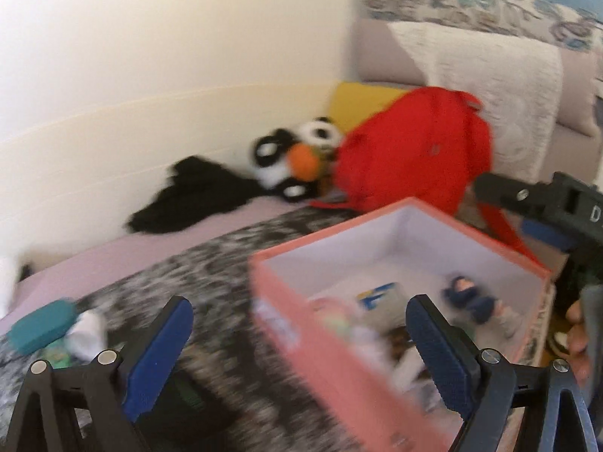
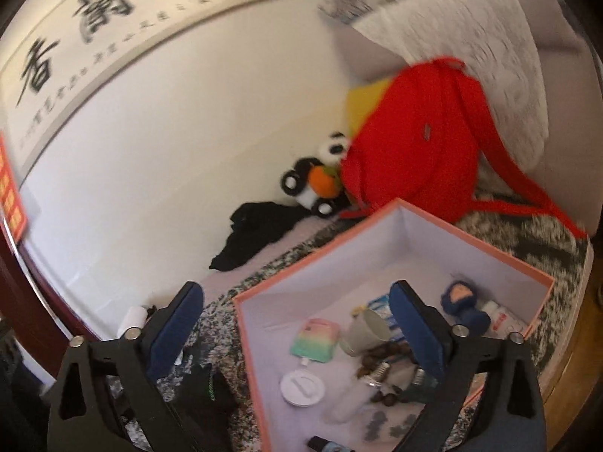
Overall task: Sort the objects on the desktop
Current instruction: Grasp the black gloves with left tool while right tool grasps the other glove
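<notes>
A pink open box (image 1: 339, 342) (image 2: 380, 222) stands on a black-and-white speckled cloth (image 1: 196, 282). Inside lie a small blue doll (image 2: 465, 299), a pale cup (image 2: 367, 329), a rainbow pouch (image 2: 316, 341), a white round lid (image 2: 302, 387), brown beads and coins. My left gripper (image 1: 299, 342) is open and empty, its right finger over the box's near wall. My right gripper (image 2: 297, 335) is open and empty above the box's near corner. The right gripper also shows at the right edge of the left wrist view (image 1: 527, 203). A teal case (image 1: 41, 326) and a white item (image 1: 88, 333) lie left on the cloth.
A red backpack (image 2: 410, 150), a panda plush with an orange ball (image 2: 320, 180) and black cloth (image 2: 252, 237) lie against the white wall behind the box. A black object (image 2: 203, 391) lies by the box. Cushions and a sofa (image 1: 490, 75) stand at the right.
</notes>
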The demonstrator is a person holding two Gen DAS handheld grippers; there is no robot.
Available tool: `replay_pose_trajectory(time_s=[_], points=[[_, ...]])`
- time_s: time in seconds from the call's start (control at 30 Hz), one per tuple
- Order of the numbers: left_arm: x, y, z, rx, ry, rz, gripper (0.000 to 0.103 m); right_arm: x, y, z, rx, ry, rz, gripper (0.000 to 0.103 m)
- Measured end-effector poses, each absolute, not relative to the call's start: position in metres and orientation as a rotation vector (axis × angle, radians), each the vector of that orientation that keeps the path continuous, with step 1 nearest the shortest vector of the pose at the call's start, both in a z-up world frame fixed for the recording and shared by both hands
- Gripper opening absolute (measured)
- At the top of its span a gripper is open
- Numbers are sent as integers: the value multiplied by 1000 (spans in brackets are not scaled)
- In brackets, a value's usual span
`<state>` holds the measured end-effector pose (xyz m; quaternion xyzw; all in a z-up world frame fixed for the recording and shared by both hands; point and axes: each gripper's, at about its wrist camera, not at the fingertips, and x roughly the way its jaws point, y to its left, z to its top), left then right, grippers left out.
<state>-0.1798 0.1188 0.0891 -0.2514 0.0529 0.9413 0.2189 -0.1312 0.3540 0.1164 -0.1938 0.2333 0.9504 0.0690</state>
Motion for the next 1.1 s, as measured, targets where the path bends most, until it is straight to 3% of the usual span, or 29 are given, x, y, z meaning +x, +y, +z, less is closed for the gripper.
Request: replay_pose_trajectory(time_s=[0.3, 0.53, 0.73, 1.1], points=[[-162, -50, 26, -944, 101, 2832, 95, -164, 205, 87, -824, 303, 3057, 103], [-156, -142, -43, -1197, 59, 2869, 95, -196, 117, 16, -1272, 187, 3046, 102], [-169, -144, -72, -1283, 6, 2787, 95, -218, 71, -38, -1559, 111, 2970, 102], [-202, -89, -94, -1281, 145, 2635, 95, -261, 56, -75, -1577, -51, 2840, 102]])
